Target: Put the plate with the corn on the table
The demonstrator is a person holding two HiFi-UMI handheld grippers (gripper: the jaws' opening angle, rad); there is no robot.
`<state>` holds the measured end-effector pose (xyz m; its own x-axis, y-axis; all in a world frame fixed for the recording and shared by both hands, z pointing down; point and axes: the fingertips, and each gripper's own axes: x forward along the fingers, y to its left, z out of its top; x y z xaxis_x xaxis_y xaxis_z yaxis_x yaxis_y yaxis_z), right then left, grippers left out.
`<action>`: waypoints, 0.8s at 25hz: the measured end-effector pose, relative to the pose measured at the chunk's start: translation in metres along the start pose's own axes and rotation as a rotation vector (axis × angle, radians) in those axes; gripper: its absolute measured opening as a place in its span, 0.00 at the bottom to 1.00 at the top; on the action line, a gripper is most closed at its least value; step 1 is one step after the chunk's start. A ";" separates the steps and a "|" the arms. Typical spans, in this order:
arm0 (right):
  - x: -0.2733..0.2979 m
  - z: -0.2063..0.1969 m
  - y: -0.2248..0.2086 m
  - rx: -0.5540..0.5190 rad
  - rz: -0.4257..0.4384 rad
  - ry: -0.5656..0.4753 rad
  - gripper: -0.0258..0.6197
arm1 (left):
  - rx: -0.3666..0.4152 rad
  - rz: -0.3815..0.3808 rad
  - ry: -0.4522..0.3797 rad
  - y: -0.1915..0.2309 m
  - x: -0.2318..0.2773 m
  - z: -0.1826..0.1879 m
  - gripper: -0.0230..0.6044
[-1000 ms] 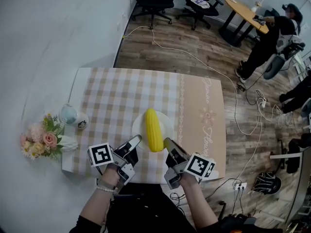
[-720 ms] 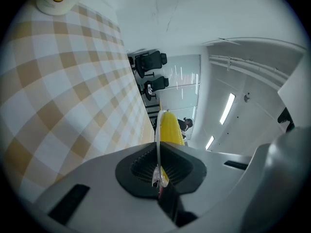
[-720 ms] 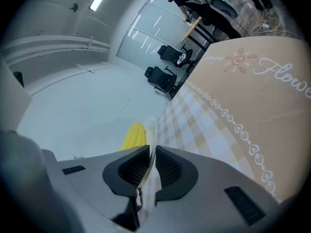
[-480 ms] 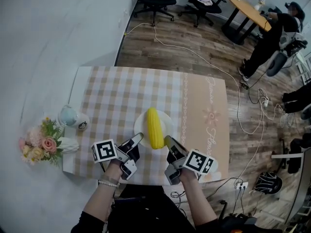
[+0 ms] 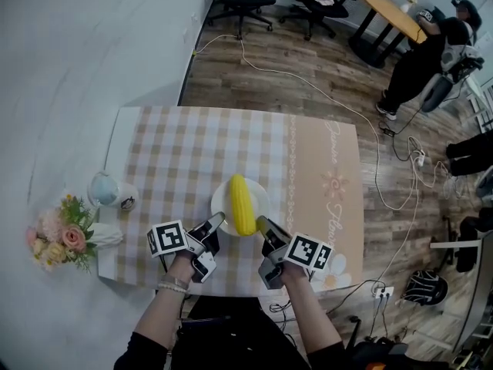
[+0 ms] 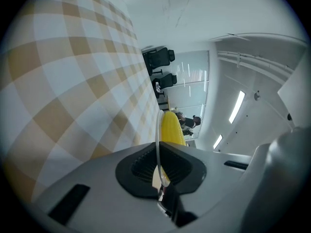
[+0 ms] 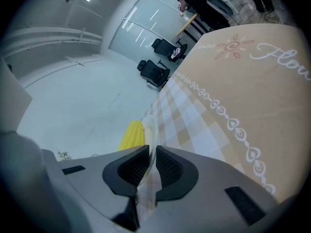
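The table (image 5: 192, 145) under its checked cloth is wide and mostly bare, so I have plenty of room to set down. The plate (image 5: 260, 195) sits low over the near part of it, toward my edge; I cannot tell whether it is already resting on the cloth. It looks thin, stiff and smooth, so I'd judge it light but breakable and liable to slip out of a pinch. Its rim is the only sensible hold, one side each. The corn (image 5: 241, 204) lies loose along the middle, round and free to roll, so I want to keep the plate level. My left gripper (image 5: 216, 221) is clamped almost fully closed on the near-left rim. My right gripper (image 5: 262, 223) has the near-right rim between its pads, held with the jaws slightly wider. The bunch of flowers (image 5: 62, 237) and a small cup (image 5: 104, 189) stand at the left edge, well apart, and nothing else crowds the plate.
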<state>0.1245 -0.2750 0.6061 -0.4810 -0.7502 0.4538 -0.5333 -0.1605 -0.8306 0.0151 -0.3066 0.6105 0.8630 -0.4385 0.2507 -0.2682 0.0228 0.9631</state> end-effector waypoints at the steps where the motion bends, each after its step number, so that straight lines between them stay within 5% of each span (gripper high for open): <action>1: 0.002 0.000 -0.002 -0.001 -0.004 0.003 0.15 | 0.000 0.004 0.001 0.002 0.001 0.001 0.07; 20: 0.025 -0.011 -0.044 -0.005 -0.103 0.075 0.17 | 0.021 0.100 0.038 0.040 0.017 0.001 0.07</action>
<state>0.1279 -0.2793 0.6571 -0.4739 -0.6800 0.5595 -0.5861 -0.2306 -0.7767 0.0184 -0.3142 0.6526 0.8471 -0.4003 0.3496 -0.3624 0.0461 0.9309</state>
